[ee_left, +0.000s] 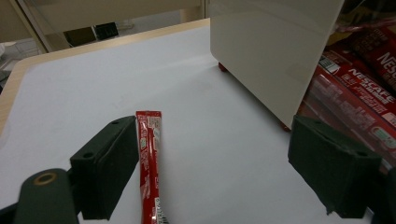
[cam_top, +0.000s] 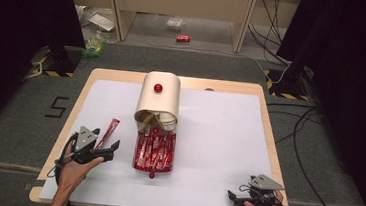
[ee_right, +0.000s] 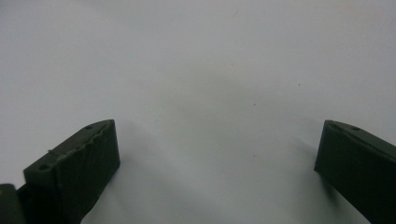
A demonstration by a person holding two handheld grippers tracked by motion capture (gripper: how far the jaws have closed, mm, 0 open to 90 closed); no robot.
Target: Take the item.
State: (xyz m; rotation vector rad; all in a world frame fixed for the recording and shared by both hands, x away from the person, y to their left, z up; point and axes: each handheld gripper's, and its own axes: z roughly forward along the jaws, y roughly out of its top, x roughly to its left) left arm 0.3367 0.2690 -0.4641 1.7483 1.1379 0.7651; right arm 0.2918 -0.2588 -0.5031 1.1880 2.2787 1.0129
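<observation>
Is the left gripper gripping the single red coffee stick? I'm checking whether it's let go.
No: the jaws stand wide apart, the red coffee stick lying flat on the white mat.

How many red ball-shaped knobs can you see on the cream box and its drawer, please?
2: one red knob on the cream box, one red knob at the near end of the drawer holding sachets. Others may be hidden.

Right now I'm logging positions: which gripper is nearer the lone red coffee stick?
Left. The left gripper has its open jaws around the lone red coffee stick; the right gripper sits far off at the table's near right corner.
</observation>
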